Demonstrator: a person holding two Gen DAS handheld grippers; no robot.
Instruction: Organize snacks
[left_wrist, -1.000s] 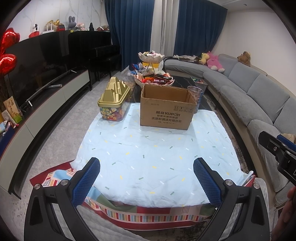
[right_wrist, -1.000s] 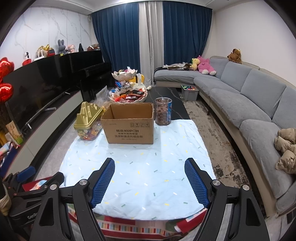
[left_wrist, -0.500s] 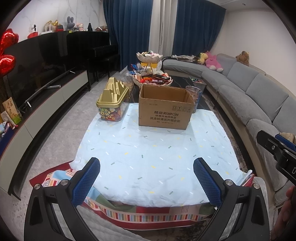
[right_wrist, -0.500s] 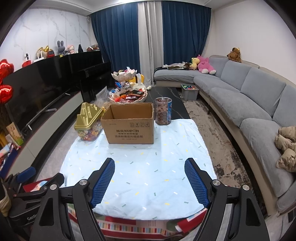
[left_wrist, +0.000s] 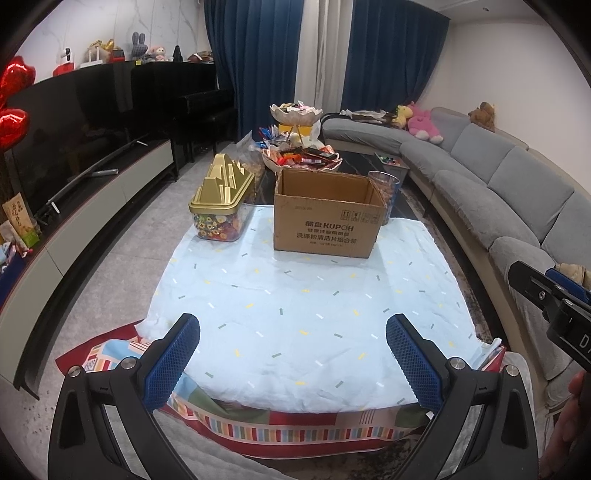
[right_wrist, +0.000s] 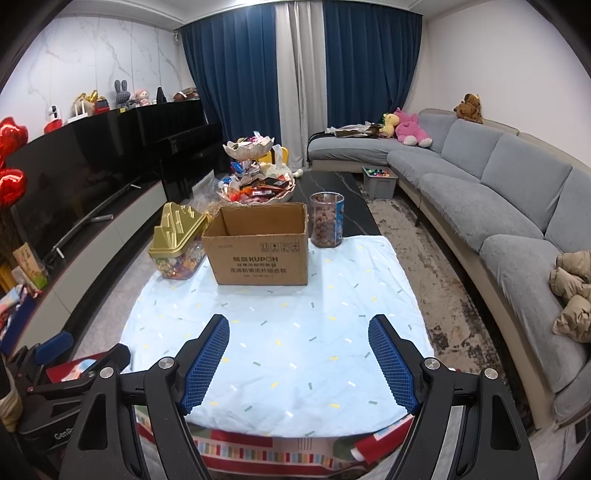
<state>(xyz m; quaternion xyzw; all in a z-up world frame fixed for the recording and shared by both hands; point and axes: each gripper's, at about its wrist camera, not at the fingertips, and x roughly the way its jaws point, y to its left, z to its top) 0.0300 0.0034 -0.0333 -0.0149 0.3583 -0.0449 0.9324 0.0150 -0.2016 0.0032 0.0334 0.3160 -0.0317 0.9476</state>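
**A:** Living room, low table under a pale blue speckled cloth, grey sofa on the right. What changed over the last second?

**B:** Hardly anything. Left wrist view has crept slightly toward the table; the cardboard box sits a touch higher and larger in frame. Right wrist view is practically the same. Nothing on the table has shifted.

**A:** Meaning for the task?

**B:** My read: a slow approach or a hover, no handling. Snack layout is unaltered.

**A:** Where are the snacks?

**B:** Gold-lidded clear tub of wrapped candies stands just left of the box. Clear jar of round brown snacks stands just to the right of the box, at the cloth's far edge. Tiered dish of mixed packets is behind the box on the dark tabletop. Box is open-topped; what I can see of its inside looks bare, but the floor is hidden.

**A:** Early or late stage?

**B:** Can't settle it. Fits containers waiting to go into the box, or already laid out beside it.

**A:** Tools?

**B:** Left gripper: jaws spread wide, nothing between the blue pads, touching nothing, above the near edge of the cloth. Right gripper: same, wide apart, empty, clear of the cloth.
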